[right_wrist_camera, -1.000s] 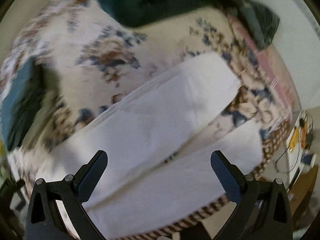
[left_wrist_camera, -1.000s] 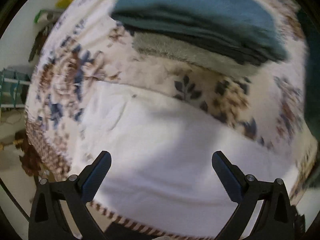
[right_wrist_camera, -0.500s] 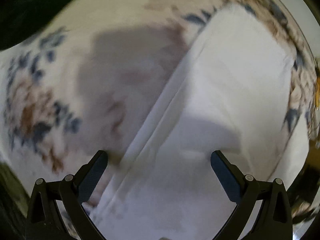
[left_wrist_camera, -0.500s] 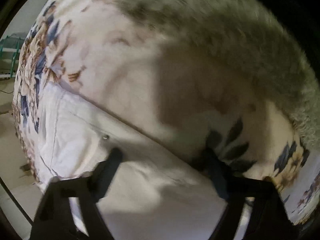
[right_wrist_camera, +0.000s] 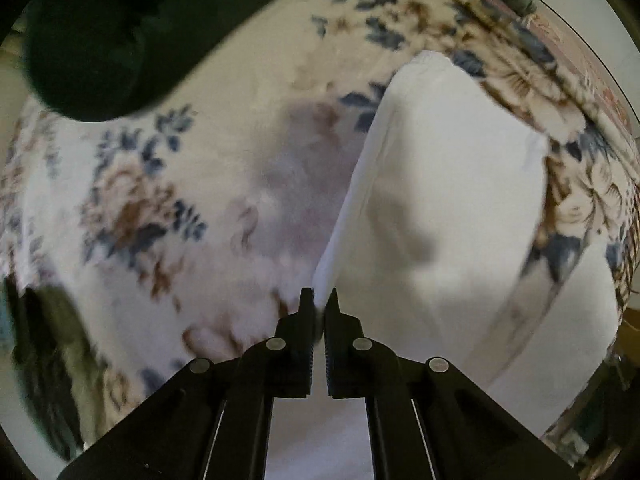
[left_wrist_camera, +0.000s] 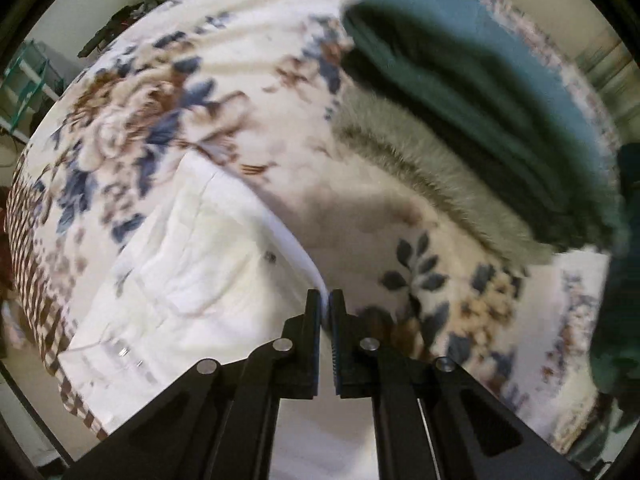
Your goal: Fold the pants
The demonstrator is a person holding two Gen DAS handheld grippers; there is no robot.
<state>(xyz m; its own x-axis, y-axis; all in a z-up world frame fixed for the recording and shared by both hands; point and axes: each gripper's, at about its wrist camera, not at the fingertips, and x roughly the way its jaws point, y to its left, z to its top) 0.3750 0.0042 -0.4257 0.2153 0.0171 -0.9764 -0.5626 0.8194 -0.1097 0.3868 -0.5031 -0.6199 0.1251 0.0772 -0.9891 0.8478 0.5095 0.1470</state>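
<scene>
White pants (left_wrist_camera: 192,272) lie on a floral blanket (left_wrist_camera: 168,104). In the left wrist view their waist end with pocket seam and a small rivet shows. My left gripper (left_wrist_camera: 325,300) is shut on the far edge of the pants near the waist. In the right wrist view the folded legs of the pants (right_wrist_camera: 448,200) stretch away to the right. My right gripper (right_wrist_camera: 318,300) is shut on the far folded edge of the pants, which rises a little off the blanket (right_wrist_camera: 160,208).
A stack of folded clothes, teal (left_wrist_camera: 480,80) on top and grey fuzzy (left_wrist_camera: 420,168) beneath, lies beyond the pants. A dark green garment (right_wrist_camera: 120,32) lies at the far left in the right wrist view. The blanket's checked border (left_wrist_camera: 28,240) marks the bed edge.
Both grippers were open above the pants, dropped to the far edge, and have now closed on it. The views have pulled back a little.
</scene>
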